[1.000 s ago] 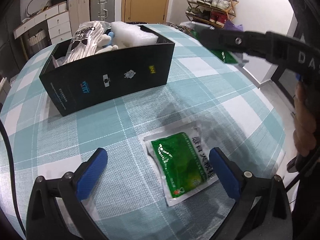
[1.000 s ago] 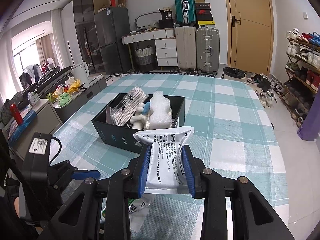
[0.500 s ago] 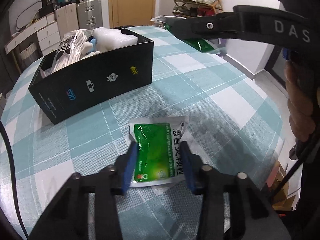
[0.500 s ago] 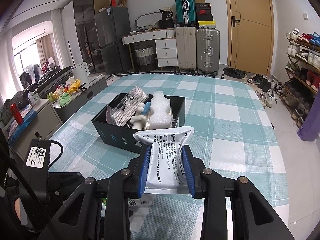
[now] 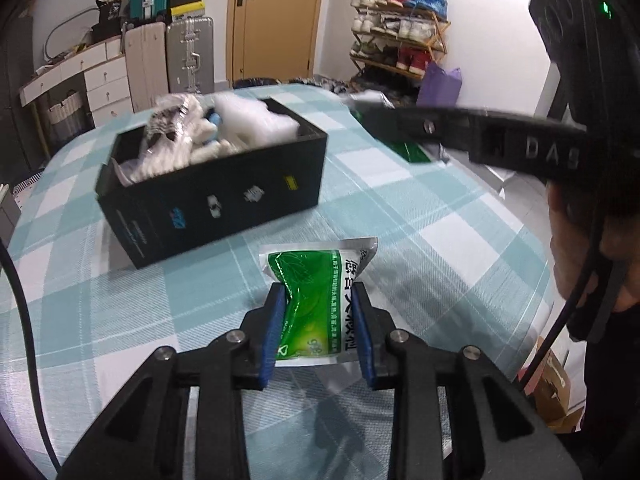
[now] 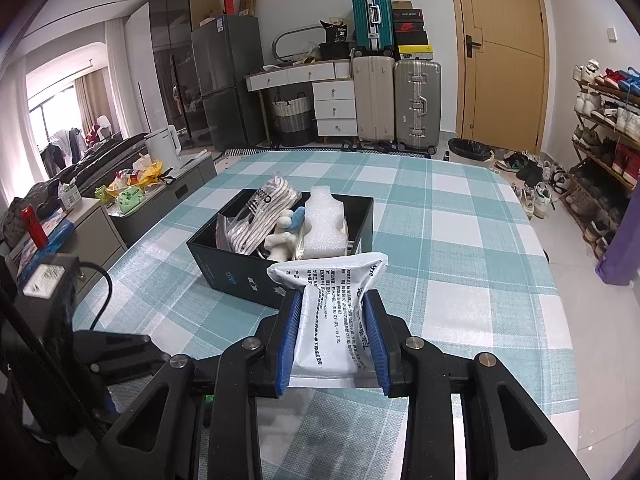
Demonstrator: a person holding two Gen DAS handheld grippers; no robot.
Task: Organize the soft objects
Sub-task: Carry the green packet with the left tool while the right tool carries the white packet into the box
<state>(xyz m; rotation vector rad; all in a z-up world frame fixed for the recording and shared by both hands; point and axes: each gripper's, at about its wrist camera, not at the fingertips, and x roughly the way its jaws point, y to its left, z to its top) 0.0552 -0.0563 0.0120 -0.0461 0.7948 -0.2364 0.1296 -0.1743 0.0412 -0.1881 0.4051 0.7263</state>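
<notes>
My left gripper (image 5: pixel 318 330) is shut on a green medicine sachet (image 5: pixel 316 280) and holds it lifted off the checked tablecloth (image 5: pixel 440 216), tilted up toward the black box (image 5: pixel 224 196). My right gripper (image 6: pixel 332 340) is shut on a second sachet (image 6: pixel 332 312), its white printed back facing me, held above the table just short of the black box (image 6: pixel 236 268). The box holds striped socks in a bag (image 6: pixel 260 216), a small plush toy (image 6: pixel 284 232) and a white foam block (image 6: pixel 324 220). The right gripper's arm (image 5: pixel 480 136) crosses the left wrist view.
The table's right edge (image 6: pixel 556 292) drops to the floor beside a shoe rack (image 6: pixel 608 128). A low cabinet with a kettle (image 6: pixel 162 148) and clutter stands left of the table. Suitcases (image 6: pixel 416 104) and a door stand at the back.
My left gripper came down around the green sachet, shut on it and lifted it off the cloth, tipping up toward the box. My right gripper has stayed still, holding its sachet.
</notes>
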